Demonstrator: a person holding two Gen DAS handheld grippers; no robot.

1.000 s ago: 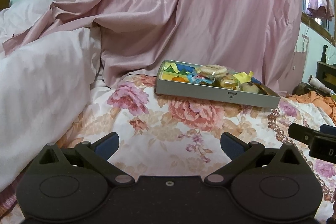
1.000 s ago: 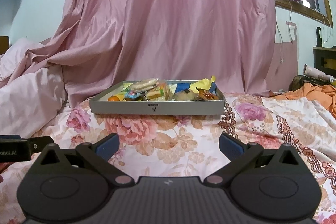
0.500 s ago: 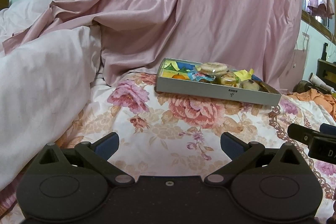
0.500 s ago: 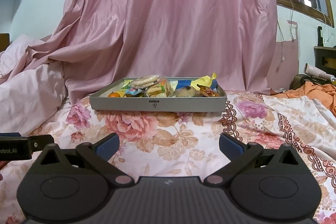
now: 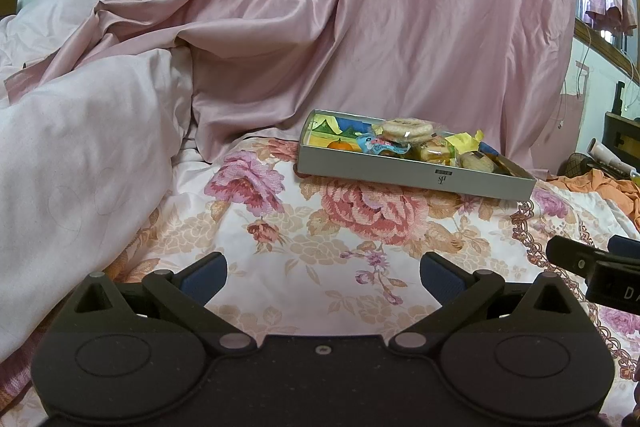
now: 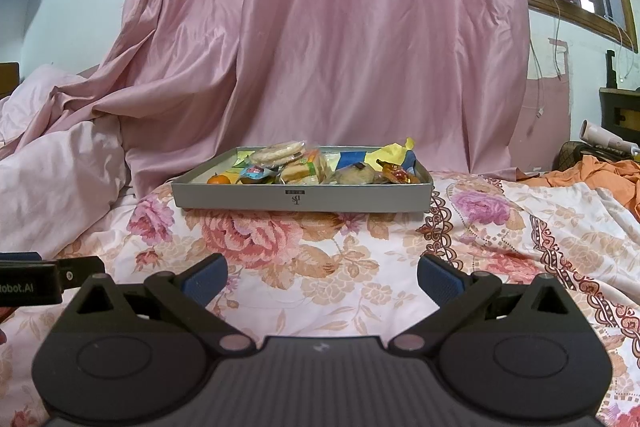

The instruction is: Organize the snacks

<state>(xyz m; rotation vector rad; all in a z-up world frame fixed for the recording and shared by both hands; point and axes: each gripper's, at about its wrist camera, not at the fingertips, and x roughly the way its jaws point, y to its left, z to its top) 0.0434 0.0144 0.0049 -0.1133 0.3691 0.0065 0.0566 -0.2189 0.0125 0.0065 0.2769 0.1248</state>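
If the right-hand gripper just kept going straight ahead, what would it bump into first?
Probably the front wall of the grey snack tray. The open right gripper points at it over bare flowered bedspread, though depth is hard to judge.

You can't tell what most wrapped snacks [image 6: 308,169] in the box [image 6: 240,197] are, its near wall hides their bases, box logo [image 6: 296,197] too small to read, & other gripper [image 5: 600,267] cut by frame edge.
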